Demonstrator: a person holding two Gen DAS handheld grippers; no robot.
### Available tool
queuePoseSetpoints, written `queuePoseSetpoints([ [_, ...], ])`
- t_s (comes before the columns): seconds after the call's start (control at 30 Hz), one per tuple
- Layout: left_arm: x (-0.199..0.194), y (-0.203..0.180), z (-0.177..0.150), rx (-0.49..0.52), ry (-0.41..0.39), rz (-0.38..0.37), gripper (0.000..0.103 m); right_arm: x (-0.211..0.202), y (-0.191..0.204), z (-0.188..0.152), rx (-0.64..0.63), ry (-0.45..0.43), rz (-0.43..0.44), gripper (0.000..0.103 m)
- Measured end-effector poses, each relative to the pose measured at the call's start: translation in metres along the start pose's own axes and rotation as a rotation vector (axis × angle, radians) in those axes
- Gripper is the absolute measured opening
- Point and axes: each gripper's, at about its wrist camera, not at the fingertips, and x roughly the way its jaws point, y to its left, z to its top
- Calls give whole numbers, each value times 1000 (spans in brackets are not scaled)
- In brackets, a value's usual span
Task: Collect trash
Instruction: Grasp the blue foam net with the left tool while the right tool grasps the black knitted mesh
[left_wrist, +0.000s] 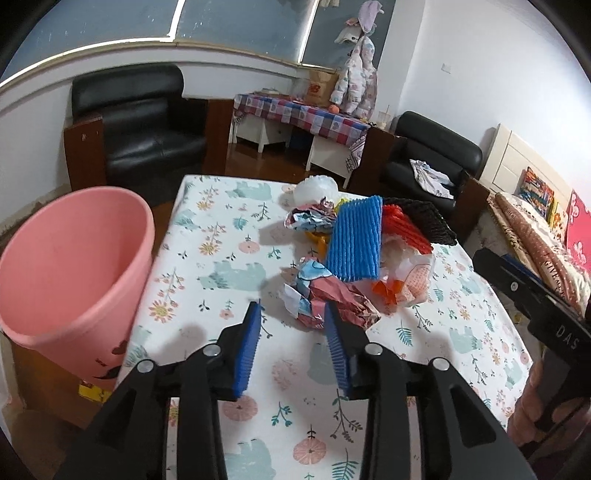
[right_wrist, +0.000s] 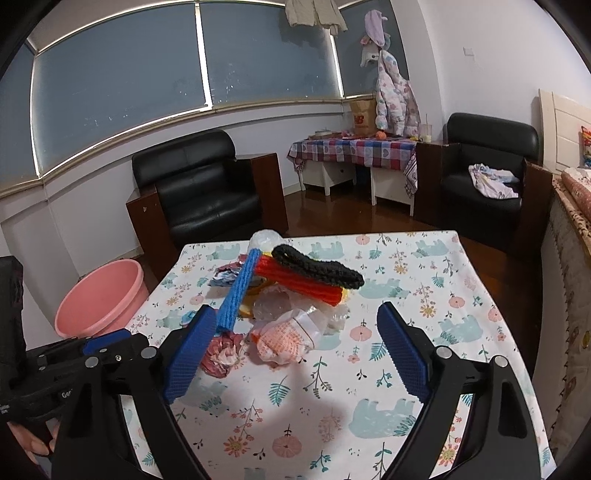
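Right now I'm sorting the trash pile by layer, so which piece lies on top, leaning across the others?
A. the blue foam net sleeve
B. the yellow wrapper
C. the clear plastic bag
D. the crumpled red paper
A: the blue foam net sleeve slants over the crumpled red paper and the clear plastic bag, uncovered itself.

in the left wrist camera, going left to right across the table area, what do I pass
pink bucket → left gripper, open above the tablecloth → crumpled red paper → blue foam net → black foam net → right gripper at the frame edge.
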Motion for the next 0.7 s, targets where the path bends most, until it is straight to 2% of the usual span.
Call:
queuePoseSetpoints([
  [0.13,10,1,3,-37,36,-40,37,7,-3,-3,6,21,12,87],
  [0.43,33,3,15,-91,85,-57,40,15,-16,-1,18,34,17,86],
  [0.7,42,-22,37,-16,55,-102,41,20,-29,1,40,46,8,86],
])
